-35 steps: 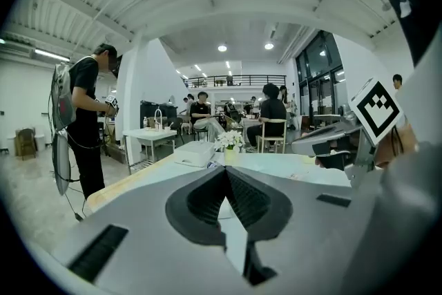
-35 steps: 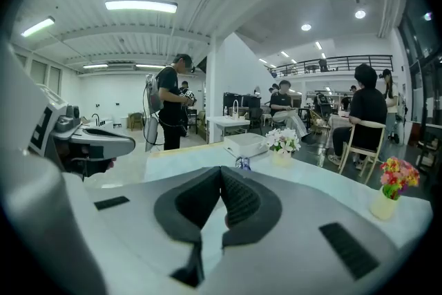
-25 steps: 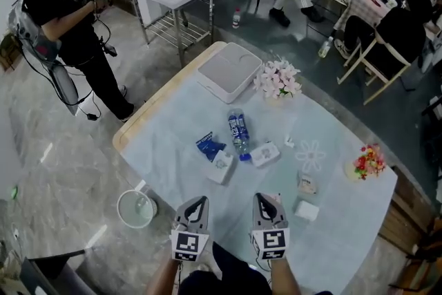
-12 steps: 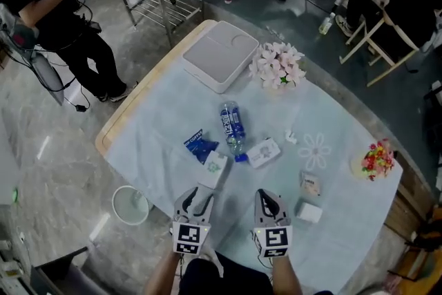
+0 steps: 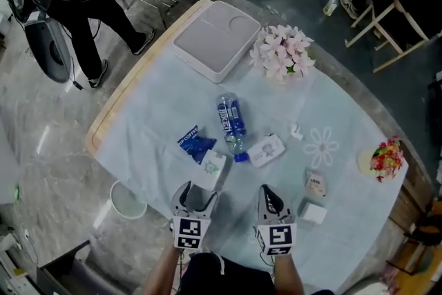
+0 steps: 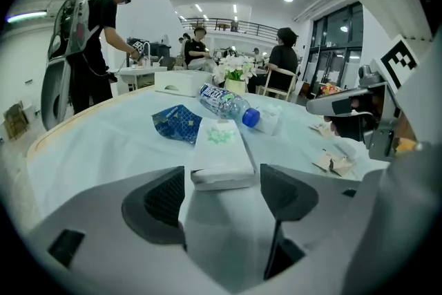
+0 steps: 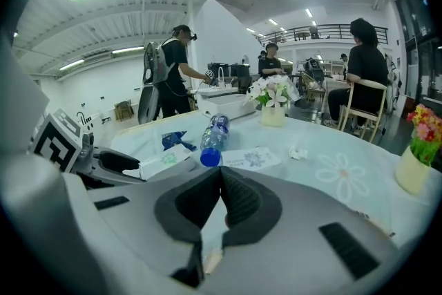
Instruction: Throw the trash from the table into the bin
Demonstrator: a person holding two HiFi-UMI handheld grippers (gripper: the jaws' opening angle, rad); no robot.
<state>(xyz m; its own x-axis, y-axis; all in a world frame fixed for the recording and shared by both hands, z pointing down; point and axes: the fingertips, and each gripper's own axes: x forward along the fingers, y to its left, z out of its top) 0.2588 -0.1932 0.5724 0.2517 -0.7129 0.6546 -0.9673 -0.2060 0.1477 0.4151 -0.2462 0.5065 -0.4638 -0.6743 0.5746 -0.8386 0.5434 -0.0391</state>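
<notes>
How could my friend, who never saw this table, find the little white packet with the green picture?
On the pale-clothed table, find the plastic bottle lying near the middle. Left of its blue cap lies a crumpled blue wrapper, with the white packet beside it. It is the thick one with a green print; the packet on the cap's other side is flatter.

Pale-clothed table (image 5: 148, 122), lying plastic bottle (image 5: 232, 122), blue wrapper (image 5: 194, 143), tissue pack (image 5: 211, 169), white box (image 5: 216, 39), pink bouquet (image 5: 282, 54)
</notes>
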